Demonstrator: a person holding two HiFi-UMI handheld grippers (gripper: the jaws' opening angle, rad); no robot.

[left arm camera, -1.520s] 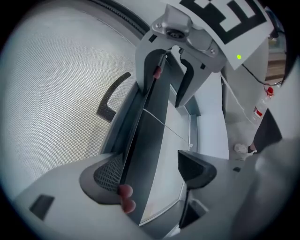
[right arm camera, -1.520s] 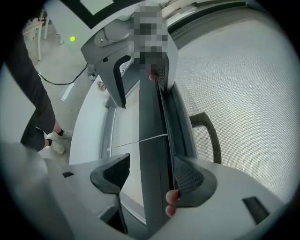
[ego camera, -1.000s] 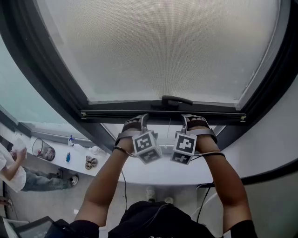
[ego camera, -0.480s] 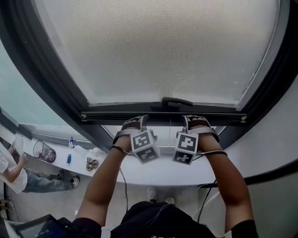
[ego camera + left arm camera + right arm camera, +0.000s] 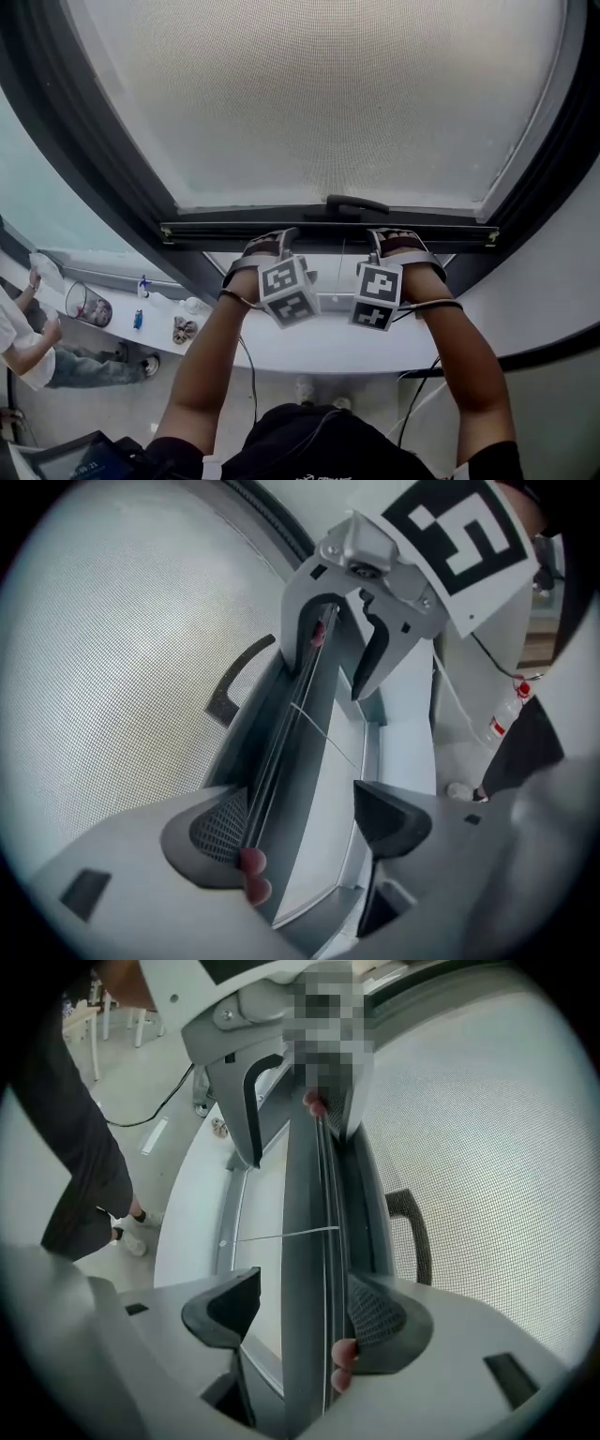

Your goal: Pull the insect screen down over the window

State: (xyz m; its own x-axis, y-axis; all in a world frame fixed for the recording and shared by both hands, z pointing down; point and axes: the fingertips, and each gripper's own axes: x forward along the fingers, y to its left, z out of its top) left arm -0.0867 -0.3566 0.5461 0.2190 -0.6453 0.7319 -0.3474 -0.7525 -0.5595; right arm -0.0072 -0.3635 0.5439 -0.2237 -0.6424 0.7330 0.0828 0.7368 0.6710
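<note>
The insect screen's pale mesh point(image 5: 319, 94) fills the window down to its dark bottom bar point(image 5: 216, 231), which carries a black handle point(image 5: 356, 203) at mid-width. My left gripper point(image 5: 269, 244) sits over the bar left of the handle, and my right gripper point(image 5: 394, 240) just right of it. In the left gripper view the bar point(image 5: 281, 761) runs between the jaws of the left gripper point(image 5: 300, 822). The mesh-side pad point(image 5: 220, 829) rests on it, the other stands off, and the jaws have just closed slightly. The right gripper point(image 5: 300, 1312) straddles the bar point(image 5: 309, 1241) likewise, one pad point(image 5: 380, 1321) touching.
Heavy dark window frame point(image 5: 84, 141) borders the screen on both sides. A white sill point(image 5: 309, 349) lies below my hands. A thin cord point(image 5: 323, 738) crosses the pane under the bar. At lower left a person point(image 5: 23, 347) stands near a bin and small bottles.
Both grippers have tipped slightly on the bar and stay in place there. The bar itself sits where it was. The person at lower left has moved an arm.
</note>
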